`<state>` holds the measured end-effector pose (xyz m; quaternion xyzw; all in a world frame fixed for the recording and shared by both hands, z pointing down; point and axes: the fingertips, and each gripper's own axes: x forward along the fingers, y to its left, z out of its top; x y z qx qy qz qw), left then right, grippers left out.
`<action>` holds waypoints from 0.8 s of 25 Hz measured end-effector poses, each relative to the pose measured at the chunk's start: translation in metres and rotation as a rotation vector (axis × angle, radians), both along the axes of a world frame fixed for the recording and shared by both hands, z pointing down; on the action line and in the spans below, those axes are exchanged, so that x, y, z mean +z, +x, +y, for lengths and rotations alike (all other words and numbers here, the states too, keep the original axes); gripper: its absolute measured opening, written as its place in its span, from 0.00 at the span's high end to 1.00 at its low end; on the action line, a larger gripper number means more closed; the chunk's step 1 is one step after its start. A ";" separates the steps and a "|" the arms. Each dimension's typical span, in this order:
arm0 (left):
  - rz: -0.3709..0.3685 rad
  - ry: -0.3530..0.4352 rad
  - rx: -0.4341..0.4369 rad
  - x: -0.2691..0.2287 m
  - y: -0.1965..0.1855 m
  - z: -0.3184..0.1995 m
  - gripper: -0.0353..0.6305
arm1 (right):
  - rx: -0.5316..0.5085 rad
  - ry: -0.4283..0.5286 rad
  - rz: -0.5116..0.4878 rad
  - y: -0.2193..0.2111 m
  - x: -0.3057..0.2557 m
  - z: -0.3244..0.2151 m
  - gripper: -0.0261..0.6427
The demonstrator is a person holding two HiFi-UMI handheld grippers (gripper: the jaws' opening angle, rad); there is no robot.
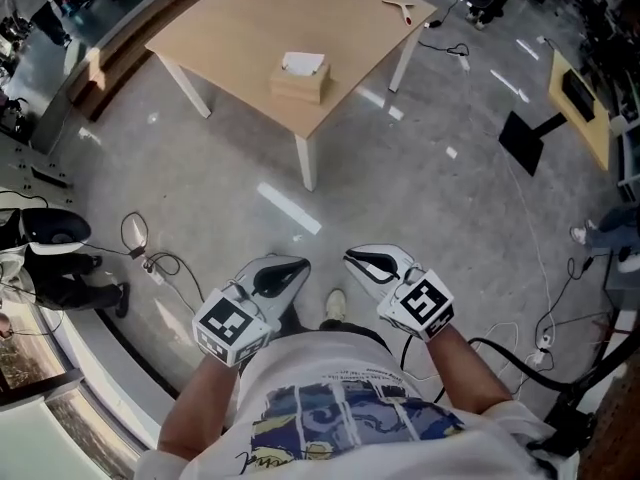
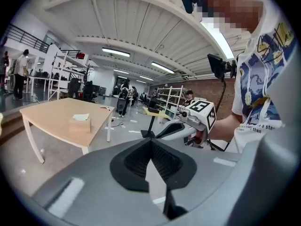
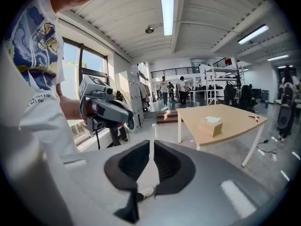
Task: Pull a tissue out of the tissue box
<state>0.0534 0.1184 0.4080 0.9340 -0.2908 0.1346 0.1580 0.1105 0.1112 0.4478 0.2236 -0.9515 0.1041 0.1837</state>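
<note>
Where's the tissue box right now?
In the head view, the tissue box sits on the wooden table at the top of the picture, close to the table's nearest corner, with a white tissue on top.

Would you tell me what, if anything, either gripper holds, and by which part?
Nothing is held: the left gripper is shut on nothing, the right gripper barely ajar and empty; the tissue box lies untouched.
</note>
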 end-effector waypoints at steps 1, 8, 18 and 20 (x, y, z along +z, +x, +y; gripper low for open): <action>0.006 -0.005 -0.003 0.001 -0.003 -0.009 0.95 | 0.004 -0.001 0.000 -0.003 0.000 -0.010 0.93; 0.012 0.009 0.053 0.005 -0.032 -0.077 0.95 | 0.065 0.005 0.033 -0.026 -0.001 -0.082 0.93; 0.026 0.018 0.156 -0.005 -0.106 -0.172 0.94 | 0.180 -0.026 0.042 -0.084 0.003 -0.201 0.86; 0.022 0.010 0.157 0.000 -0.123 -0.187 0.95 | 0.206 -0.029 0.046 -0.093 0.008 -0.225 0.86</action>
